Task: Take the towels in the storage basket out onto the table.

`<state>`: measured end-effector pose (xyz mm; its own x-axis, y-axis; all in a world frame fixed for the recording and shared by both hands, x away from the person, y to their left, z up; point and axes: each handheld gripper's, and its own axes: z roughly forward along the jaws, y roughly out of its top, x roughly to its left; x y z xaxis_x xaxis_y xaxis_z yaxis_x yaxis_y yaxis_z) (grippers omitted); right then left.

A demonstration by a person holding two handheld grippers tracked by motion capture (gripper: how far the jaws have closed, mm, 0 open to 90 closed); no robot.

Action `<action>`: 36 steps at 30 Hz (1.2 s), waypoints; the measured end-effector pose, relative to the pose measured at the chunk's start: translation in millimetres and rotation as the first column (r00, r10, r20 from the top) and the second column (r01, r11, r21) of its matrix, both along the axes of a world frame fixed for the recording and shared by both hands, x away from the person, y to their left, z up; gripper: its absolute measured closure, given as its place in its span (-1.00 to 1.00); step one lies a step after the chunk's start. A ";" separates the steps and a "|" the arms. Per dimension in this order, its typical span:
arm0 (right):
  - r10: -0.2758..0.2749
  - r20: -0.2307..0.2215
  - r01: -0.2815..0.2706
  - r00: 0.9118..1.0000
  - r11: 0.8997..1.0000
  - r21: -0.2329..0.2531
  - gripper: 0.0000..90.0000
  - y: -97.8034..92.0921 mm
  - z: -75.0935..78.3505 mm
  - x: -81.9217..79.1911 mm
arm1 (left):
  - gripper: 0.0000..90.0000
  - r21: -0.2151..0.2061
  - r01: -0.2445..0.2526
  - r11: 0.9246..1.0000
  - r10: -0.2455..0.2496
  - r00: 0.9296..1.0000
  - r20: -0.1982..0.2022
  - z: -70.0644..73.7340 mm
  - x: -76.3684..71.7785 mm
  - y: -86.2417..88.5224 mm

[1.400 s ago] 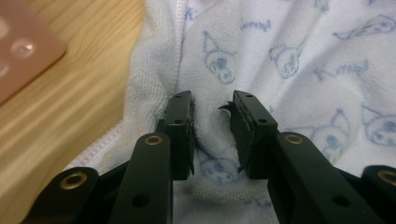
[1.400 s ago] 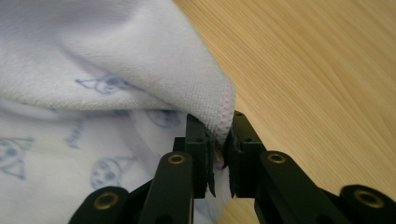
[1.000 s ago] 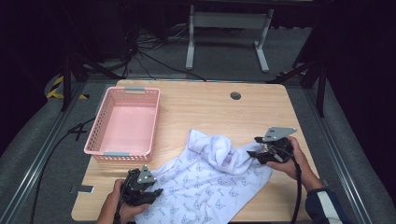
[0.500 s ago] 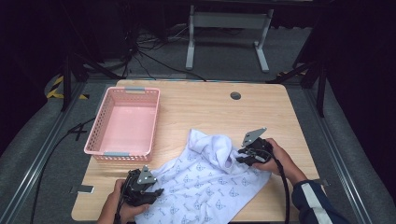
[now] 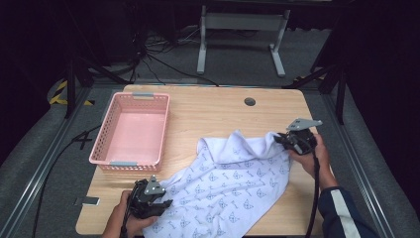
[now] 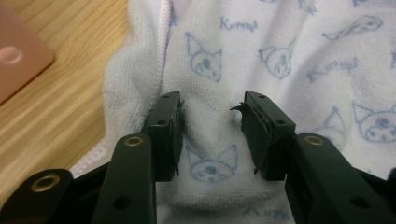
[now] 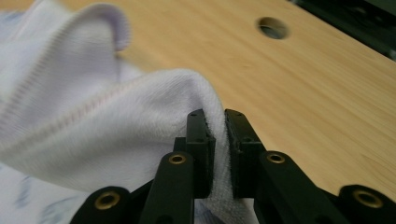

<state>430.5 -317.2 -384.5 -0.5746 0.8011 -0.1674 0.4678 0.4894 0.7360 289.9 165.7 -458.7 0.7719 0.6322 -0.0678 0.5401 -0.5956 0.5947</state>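
The right gripper (image 7: 219,135) has its 2 jaws pinched on a folded edge of the towel (image 5: 233,183); the left gripper (image 6: 212,126) stands apart, jaws pressed on the cloth. The towel is white terry printed with blue cat faces, spread rumpled across the wooden table (image 5: 213,111) beside a pink basket (image 5: 132,130)

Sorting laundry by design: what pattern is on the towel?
White terry towel printed with pale blue cat-like faces and small lettering; clearest in the left gripper view.

The left tool (image 5: 157,202) sits low at the near edge, its 2 jaws spread apart. The right tool (image 5: 286,141) reaches in from the right, jaws pinched nearly together.
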 end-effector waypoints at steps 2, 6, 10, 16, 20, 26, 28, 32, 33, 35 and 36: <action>-0.176 0.032 0.176 0.984 0.984 -0.003 0.90 -23.5 -0.5 19.0 | 0.31 -0.011 -0.010 1.000 0.010 1.000 -0.012 0.1 -0.9 2.6; -0.313 -0.019 0.313 0.949 0.950 -0.013 0.89 -50.3 -10.2 39.8 | 0.31 0.001 -0.007 1.000 0.007 1.000 -0.022 1.2 -1.7 3.4; -0.394 -0.059 0.387 0.917 0.916 -0.102 0.55 -61.4 -28.5 50.2 | 0.37 0.019 0.063 0.998 -0.062 0.997 -0.043 3.9 -8.1 0.3; -0.387 -0.021 0.381 0.922 0.915 -0.131 0.15 -52.2 -25.8 46.4 | 0.18 -0.035 0.103 0.994 -0.105 0.993 -0.056 10.0 -14.6 -5.9; -0.191 -0.003 0.191 0.982 0.981 -0.037 0.22 -18.8 -14.3 38.7 | 0.16 -0.042 0.152 0.988 -0.152 0.988 0.007 18.6 -13.5 -16.6; 0.141 -0.085 -0.146 0.986 0.988 -0.056 0.50 59.8 -30.1 48.6 | 0.16 -0.029 0.179 0.983 -0.179 0.984 0.001 8.5 0.8 -32.2; 0.156 -0.121 -0.168 0.980 0.980 -0.102 0.54 77.0 -38.2 56.8 | 0.16 -0.028 0.180 0.983 -0.180 0.983 -0.014 4.0 4.6 -33.1; 0.115 -0.165 -0.139 0.980 0.980 -0.141 0.62 88.4 -52.1 77.5 | 0.19 -0.041 0.176 0.983 -0.178 0.983 -0.036 -0.2 8.6 -31.0; 0.094 -0.170 -0.122 0.981 0.979 -0.163 0.63 88.2 -55.6 82.1 | 0.20 -0.041 0.176 0.983 -0.178 0.983 -0.036 -0.2 8.6 -31.0; 0.072 -0.181 -0.095 0.981 0.988 -0.124 0.63 83.3 -58.0 88.5 | 0.20 -0.049 0.158 0.986 -0.160 0.987 -0.022 -1.7 4.4 -30.1; 0.048 -0.177 -0.071 0.983 0.989 -0.127 0.65 80.6 -57.6 90.7 | 0.22 -0.042 0.161 0.986 -0.161 0.987 -0.021 -1.3 3.4 -28.9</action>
<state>521.1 -236.6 -442.1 -0.6504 0.7418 -0.1632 0.5494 0.6078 0.5733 293.4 136.8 -460.0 0.8612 0.4962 -0.1102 0.4535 -0.6520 0.6076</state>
